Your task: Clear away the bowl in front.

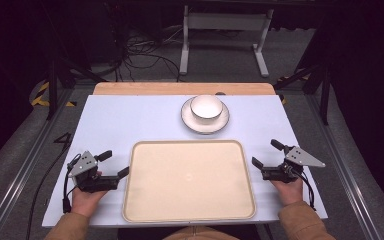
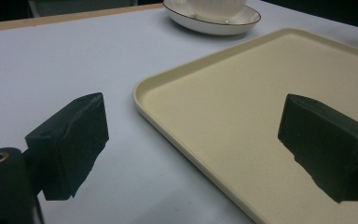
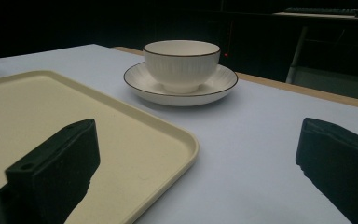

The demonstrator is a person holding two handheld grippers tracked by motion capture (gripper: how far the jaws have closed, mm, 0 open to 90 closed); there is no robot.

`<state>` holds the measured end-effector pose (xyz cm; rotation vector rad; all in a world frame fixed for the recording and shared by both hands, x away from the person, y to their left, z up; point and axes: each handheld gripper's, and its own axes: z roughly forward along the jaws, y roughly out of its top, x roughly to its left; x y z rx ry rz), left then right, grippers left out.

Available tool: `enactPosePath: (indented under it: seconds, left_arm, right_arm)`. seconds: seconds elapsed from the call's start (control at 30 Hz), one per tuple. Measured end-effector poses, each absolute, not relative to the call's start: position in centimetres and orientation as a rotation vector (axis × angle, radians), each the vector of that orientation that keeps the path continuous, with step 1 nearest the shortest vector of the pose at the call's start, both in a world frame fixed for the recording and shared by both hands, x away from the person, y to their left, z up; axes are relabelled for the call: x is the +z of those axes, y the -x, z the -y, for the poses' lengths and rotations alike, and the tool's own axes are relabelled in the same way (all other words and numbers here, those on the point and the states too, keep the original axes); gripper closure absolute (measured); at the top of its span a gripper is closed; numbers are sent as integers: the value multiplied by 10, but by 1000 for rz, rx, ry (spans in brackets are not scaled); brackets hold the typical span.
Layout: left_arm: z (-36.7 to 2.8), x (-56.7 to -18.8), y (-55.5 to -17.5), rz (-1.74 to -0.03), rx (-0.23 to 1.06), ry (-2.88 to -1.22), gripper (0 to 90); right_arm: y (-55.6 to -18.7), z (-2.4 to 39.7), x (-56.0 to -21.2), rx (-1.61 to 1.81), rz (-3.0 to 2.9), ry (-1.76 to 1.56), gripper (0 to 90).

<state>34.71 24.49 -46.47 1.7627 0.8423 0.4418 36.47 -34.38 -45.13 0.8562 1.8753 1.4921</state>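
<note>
Tray [image 1: 189,180] is what both grippers flank, so we take it as our landmark: a cream, rounded-corner rectangle lying flat on the white table [image 1: 115,120], close to the person's edge. Nothing lies on it.

We see the left gripper [image 1: 116,164] just off the tray's left rim, held in the person's left hand [image 1: 86,194], pointing toward the tray. Its jaws stand wide apart with nothing between them; in the left gripper view one jaw hangs over bare table and the other over the tray's surface, so the tray's near corner rim runs between them, untouched. We cannot tell whether the jaws rest on the table or hover above it.

We see the right gripper [image 1: 266,154] just off the tray's right rim, in the right hand [image 1: 287,189], also turned inward. Its jaws are spread as well and grip nothing; in the right gripper view one jaw sits over the tray's corner, the other over the table beyond the rim.

Beyond the tray's far edge, near its middle and a little toward the right, stands a white bowl [image 1: 206,106] with a dark rim line. It sits upright in the centre of a white saucer [image 1: 187,119], also dark-rimmed. Bowl and saucer stand apart from the tray, with a strip of bare table between, and well apart from both grippers.
</note>
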Motion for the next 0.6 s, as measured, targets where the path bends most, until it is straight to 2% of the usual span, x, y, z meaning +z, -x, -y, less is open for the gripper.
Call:
enactPosePath:
  seconds: [0.6]
  left_arm:
    - [-248,-461,-347,-872,422,-1742,89]
  right_arm:
    - [-365,343,-452,1480,-1883,-860,0]
